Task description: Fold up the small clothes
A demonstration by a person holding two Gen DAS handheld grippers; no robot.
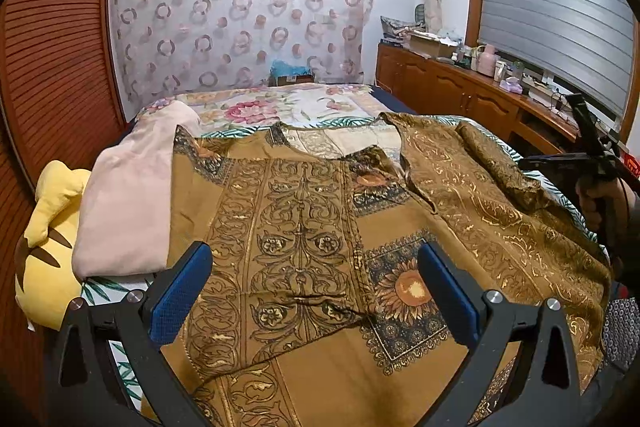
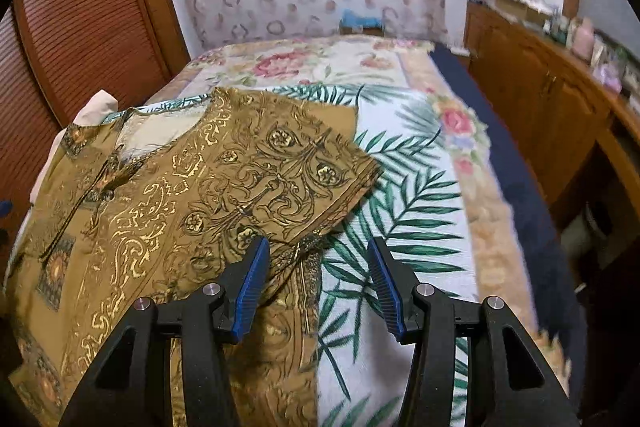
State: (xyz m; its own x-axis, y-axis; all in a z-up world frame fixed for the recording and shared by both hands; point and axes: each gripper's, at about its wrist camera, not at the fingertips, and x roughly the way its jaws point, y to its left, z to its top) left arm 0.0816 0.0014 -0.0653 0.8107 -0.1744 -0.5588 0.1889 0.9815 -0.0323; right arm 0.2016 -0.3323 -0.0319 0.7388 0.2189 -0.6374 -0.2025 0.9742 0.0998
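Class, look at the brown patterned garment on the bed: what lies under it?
Under the brown patterned garment lies the palm-leaf bedspread, showing at its edges. A folded pink cloth lies beside it. What sits beneath the garment's middle is covered.

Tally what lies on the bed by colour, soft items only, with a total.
Gold-brown patterned garment: 1
Pale pink folded cloth: 1
Yellow plush toy, at the bed's edge: 1
Total: 3
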